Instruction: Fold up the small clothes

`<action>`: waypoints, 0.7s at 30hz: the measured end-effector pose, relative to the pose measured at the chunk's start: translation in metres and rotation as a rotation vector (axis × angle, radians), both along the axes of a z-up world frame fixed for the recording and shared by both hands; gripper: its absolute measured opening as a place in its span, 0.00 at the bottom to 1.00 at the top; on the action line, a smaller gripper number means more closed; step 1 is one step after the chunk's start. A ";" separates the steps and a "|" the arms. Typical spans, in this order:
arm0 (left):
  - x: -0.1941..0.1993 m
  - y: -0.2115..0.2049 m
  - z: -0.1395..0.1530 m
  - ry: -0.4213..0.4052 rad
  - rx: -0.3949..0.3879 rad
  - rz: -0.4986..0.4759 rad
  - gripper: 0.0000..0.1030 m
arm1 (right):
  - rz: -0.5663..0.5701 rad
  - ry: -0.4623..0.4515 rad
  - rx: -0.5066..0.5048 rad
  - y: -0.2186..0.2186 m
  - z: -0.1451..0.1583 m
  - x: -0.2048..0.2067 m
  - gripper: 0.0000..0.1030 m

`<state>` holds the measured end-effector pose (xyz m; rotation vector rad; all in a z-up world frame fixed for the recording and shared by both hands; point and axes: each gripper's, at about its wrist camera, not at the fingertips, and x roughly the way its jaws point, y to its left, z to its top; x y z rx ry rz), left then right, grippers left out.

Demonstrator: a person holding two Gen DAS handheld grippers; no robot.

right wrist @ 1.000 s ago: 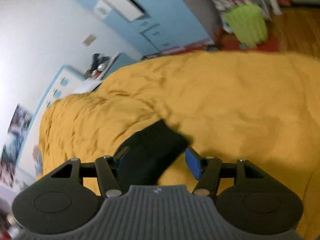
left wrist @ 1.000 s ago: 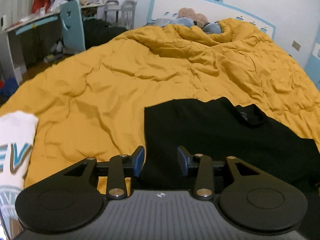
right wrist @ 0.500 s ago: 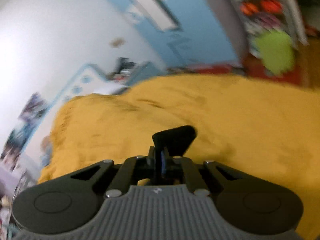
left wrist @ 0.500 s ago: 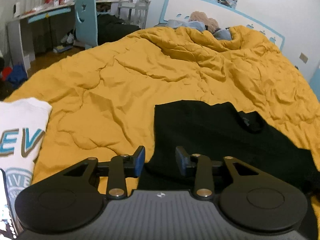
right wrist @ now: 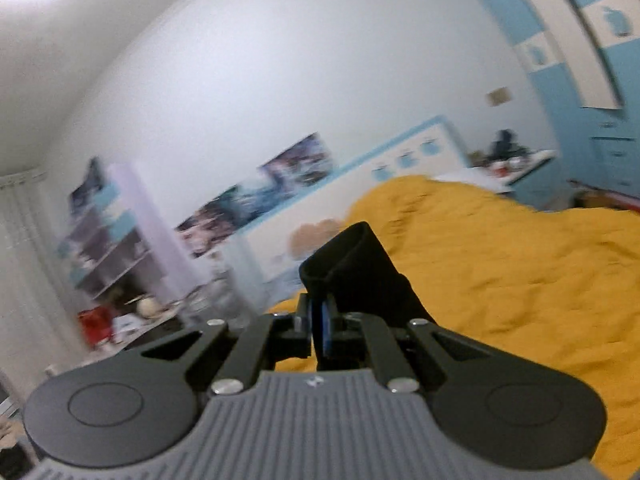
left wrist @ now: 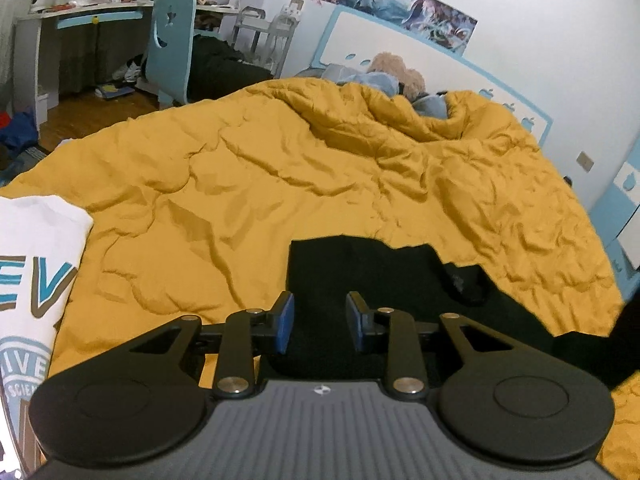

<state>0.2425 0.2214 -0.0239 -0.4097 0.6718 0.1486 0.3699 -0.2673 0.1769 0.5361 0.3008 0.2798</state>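
Since the frame a second earlier, my right gripper (right wrist: 319, 322) had swung up off the yellow duvet (right wrist: 500, 280) and rolled toward level, carrying a pinched corner of the black garment (right wrist: 356, 268) with it; back then its jaws stood apart around that cloth, low over the bed. At this moment they were clamped tight on it, the cloth standing up in a fold above the tips against the wall and headboard.

My left gripper (left wrist: 320, 320) pointed down at the bed, a little higher than before, its blue pads (left wrist: 285, 320) narrowly parted and closing. The black garment (left wrist: 380, 280) lay on the duvet (left wrist: 240, 184) beyond and below them, but I saw no cloth pressed between the pads.

Only the left view showed me the garment's spread body, with its collar opening toward the right, and a white printed T-shirt (left wrist: 36, 264) at the left edge, well apart from it. It also showed the desk (left wrist: 80, 16), the blue chair (left wrist: 172, 44) and a plush toy (left wrist: 396, 70) at the headboard. Only the right view, blurred, showed the lifted corner and the blue wardrobe (right wrist: 580, 80).

I counted two garments, one black and one white, and two grippers.
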 end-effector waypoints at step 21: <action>0.021 0.049 -0.055 0.034 -0.152 -0.031 0.33 | 0.507 0.525 0.002 0.298 -0.288 0.028 0.18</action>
